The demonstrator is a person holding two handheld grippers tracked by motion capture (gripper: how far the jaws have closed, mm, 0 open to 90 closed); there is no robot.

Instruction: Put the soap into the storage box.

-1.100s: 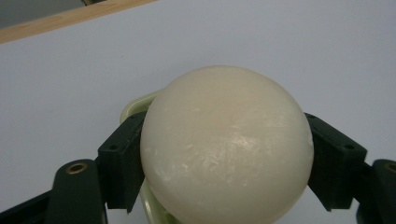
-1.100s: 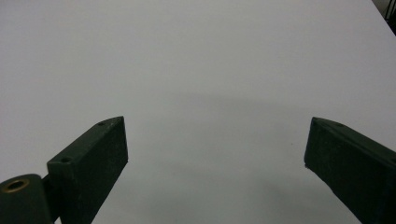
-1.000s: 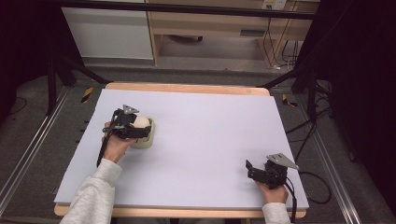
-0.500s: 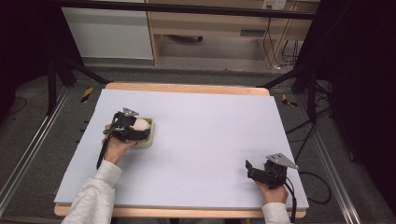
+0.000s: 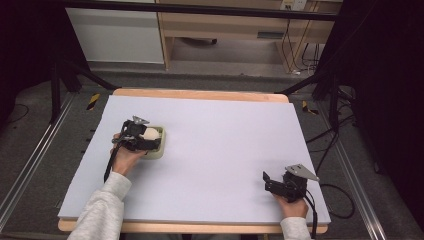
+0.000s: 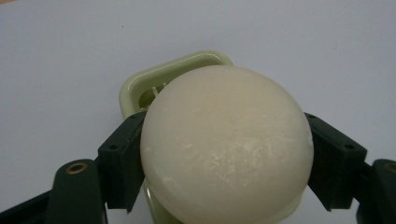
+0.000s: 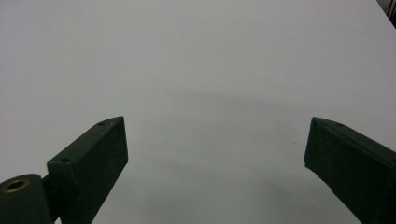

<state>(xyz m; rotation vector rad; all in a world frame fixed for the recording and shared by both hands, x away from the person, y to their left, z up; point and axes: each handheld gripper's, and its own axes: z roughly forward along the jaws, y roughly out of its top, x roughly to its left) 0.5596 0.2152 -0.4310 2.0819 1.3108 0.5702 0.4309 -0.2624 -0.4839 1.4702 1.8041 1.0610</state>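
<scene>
The left tongs point(image 6: 224, 186), clamped on a pale soap point(image 6: 226, 144), hold it over the green dish point(image 6: 140, 86) just beyond them, so lowering and releasing likely follows, while the right tongs point(image 7: 215, 163) rest apart.

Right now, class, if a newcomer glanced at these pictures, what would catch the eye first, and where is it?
First comes the round cream soap bar, clamped between the pads of the left claw right over a pale green soap dish at the left of the white table. Next, the right claw at the table's near right corner, its jaws wide apart over bare tabletop with nothing between them.
</scene>
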